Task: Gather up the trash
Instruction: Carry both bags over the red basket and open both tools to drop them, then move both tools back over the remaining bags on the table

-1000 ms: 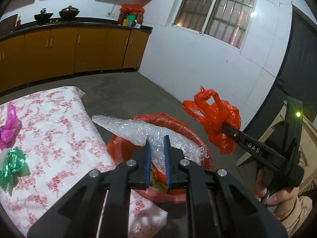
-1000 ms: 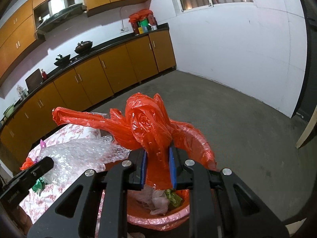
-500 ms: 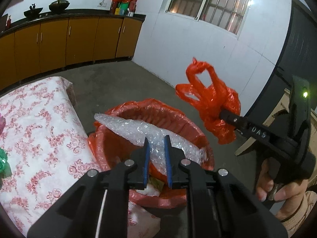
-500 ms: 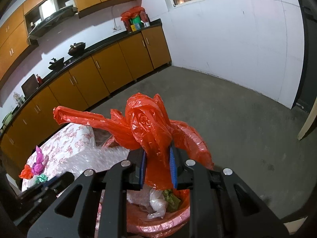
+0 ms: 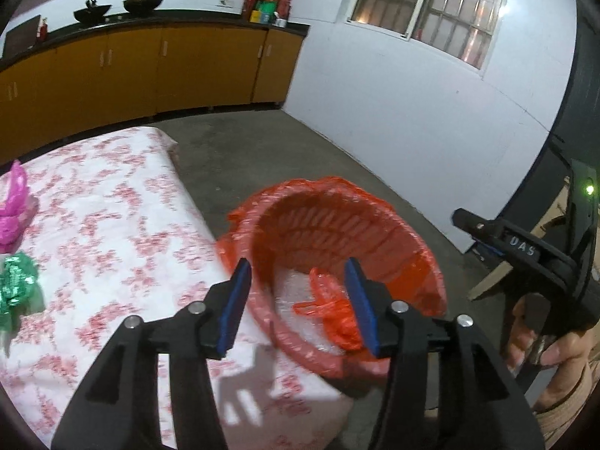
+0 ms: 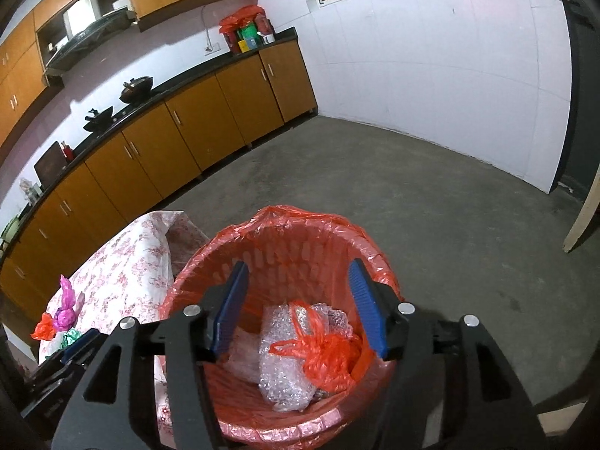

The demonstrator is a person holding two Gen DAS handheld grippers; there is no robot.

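Black left gripper (image 5: 298, 302) and right gripper (image 6: 300, 309): fingers wide apart, empty. Crumpled red plastic bag (image 6: 326, 356) and bubble wrap (image 6: 281, 363) in red-lined bin (image 6: 292, 221). Remaining pink wrapper (image 5: 15, 206) and green wrapper (image 5: 17, 288) lie far left on floral tabletop (image 5: 112, 232); left gripper nearer.

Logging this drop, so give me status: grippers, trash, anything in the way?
Left gripper open, right gripper open, both empty. Orange bag and bubble wrap in lined bin. Nothing blocking.
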